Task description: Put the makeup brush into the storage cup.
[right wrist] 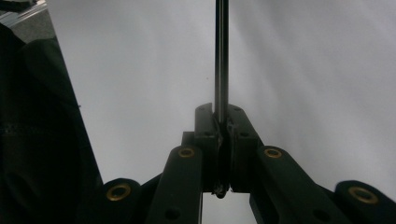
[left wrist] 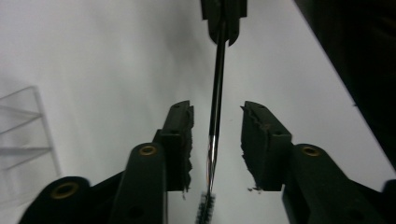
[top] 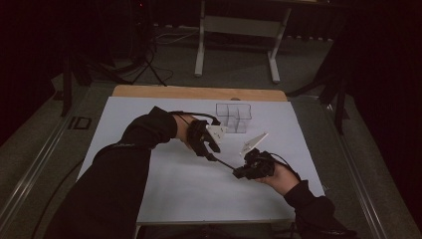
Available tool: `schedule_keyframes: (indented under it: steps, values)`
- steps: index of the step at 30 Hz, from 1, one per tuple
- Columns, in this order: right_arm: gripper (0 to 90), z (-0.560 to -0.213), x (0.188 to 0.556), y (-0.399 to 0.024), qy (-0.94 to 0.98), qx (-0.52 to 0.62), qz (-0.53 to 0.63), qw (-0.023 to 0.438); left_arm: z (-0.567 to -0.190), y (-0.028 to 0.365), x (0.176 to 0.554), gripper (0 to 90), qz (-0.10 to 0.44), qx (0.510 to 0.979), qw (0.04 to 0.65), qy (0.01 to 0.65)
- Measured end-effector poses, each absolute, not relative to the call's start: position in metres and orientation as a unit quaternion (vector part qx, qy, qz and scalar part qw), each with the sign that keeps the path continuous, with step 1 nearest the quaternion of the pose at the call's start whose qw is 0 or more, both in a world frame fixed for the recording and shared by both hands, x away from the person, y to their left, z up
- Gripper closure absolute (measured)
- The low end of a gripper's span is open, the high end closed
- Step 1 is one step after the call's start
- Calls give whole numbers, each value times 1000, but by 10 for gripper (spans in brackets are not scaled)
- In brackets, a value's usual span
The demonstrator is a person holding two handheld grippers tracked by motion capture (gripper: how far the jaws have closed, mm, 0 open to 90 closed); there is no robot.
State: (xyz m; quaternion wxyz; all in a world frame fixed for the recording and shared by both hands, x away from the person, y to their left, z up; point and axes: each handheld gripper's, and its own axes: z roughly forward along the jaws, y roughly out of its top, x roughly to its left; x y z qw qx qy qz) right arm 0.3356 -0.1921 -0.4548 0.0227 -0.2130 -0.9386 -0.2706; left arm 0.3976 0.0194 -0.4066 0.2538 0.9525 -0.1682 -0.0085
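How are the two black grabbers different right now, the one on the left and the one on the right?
The left gripper has its jaws apart, and the thin rod runs between them untouched; the right gripper has its jaws shut tight on that rod. In the high view, the left gripper sits nearer the clear box, the right one nearer the person. Both are black, hand-held, and lined up along the same rod.

High view overhead, facing forward — both gripper views close, sharing the thin rod [left wrist: 216,93].
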Motion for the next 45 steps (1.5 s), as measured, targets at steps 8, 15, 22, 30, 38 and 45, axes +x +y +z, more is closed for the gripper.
schedule_keyframes:
  steps: [8,15,22,30,38,45]
  values:
    - [851,-457,335,-207,-933,-227,-278,12,-399,45,403,404,16,943,318,-93]
    - [851,-459,333,-218,-929,-238,-284,4,-406,66,405,258,26,936,349,-33]
    - [851,-454,330,-228,-921,-247,-302,-9,-420,87,404,197,33,929,362,67]
    - [851,-449,324,-233,-908,-243,-338,-31,-431,97,394,159,11,901,419,115]
    - [851,-447,319,-229,-885,-228,-402,-62,-447,98,381,207,-21,842,520,145]
    - [851,-447,313,-222,-865,-214,-446,-85,-452,84,370,222,-39,798,578,164]
